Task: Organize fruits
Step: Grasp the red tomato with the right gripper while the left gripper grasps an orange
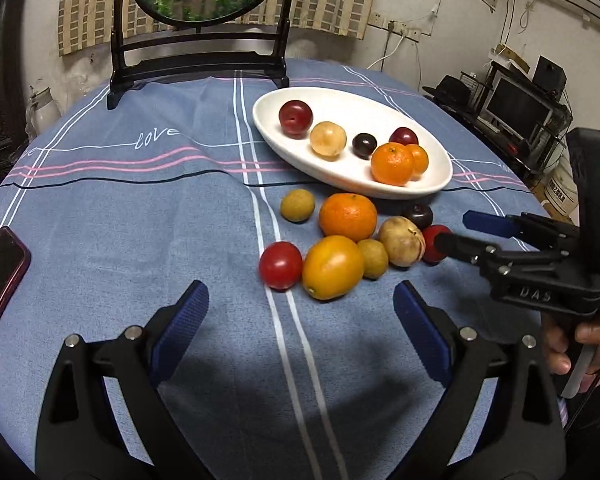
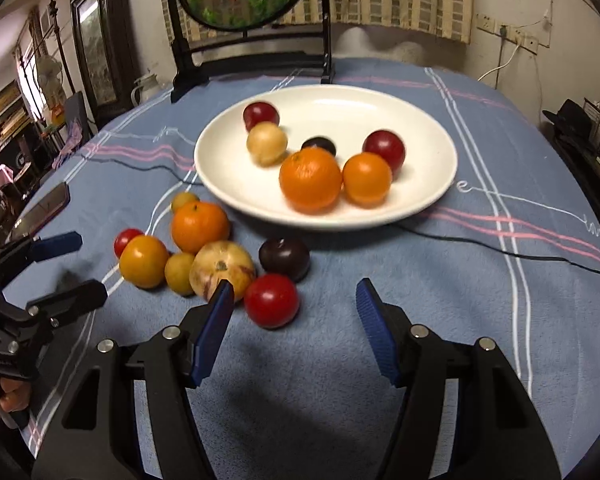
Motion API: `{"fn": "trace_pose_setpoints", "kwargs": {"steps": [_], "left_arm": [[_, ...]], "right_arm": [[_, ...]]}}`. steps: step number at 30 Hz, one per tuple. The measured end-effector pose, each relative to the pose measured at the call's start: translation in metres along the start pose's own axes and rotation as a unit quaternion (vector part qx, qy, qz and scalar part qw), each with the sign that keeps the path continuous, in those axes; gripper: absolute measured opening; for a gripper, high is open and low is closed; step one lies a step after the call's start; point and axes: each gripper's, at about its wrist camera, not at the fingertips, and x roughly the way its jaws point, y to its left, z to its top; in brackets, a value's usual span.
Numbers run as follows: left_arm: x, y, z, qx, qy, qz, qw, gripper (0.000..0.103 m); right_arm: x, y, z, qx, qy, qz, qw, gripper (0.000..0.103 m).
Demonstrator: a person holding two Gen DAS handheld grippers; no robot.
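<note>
A white oval plate [image 1: 436, 184] [image 2: 428, 128] holds several fruits, among them a large orange [image 1: 392, 163] [image 2: 310, 180] and a red plum [image 1: 295, 118] [image 2: 261, 115]. In front of it a loose cluster lies on the cloth: an orange [image 1: 348, 217] [image 2: 200, 227], a yellow tomato [image 1: 333, 267] [image 2: 143, 261], a red tomato [image 1: 280, 265] [image 2: 127, 240], a tan fruit [image 1: 401, 241] [image 2: 222, 272], a dark plum [image 1: 418, 215] [image 2: 284, 259] and another red tomato [image 2: 271, 300]. My left gripper [image 1: 300, 312] [image 2: 70, 266] is open and empty before the cluster. My right gripper [image 2: 296, 312] [image 1: 452, 230] is open, just short of that red tomato.
The table wears a blue cloth [image 1: 140, 208] with white and pink stripes. A black stand with a round fish picture [image 1: 198, 68] [image 2: 252, 60] stands at the far edge. A phone [image 1: 0, 276] [image 2: 46, 210] lies at the left. A black cable [image 2: 500, 246] runs across the cloth.
</note>
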Motion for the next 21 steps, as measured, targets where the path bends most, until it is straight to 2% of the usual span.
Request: {"fn": "trace_pose_setpoints", "kwargs": {"steps": [6,12,21], "left_arm": [[0.0016,-0.0014,0.0001,0.002,0.005,0.005,1.0,0.095],[0.0023,-0.0012,0.0004,0.003,0.006,0.008,0.9999,0.095],[0.0023,-0.0022,0.0001,0.007,0.004,0.012,0.9999,0.095]], "right_arm": [[0.0077,0.0049,-0.0029,-0.01,0.011,-0.006,1.0,0.056],[0.0098,0.006,-0.0023,-0.013,0.011,0.0,1.0,0.053],[0.0113,0.0059,-0.002,-0.011,0.011,0.02,1.0,0.045]]}}
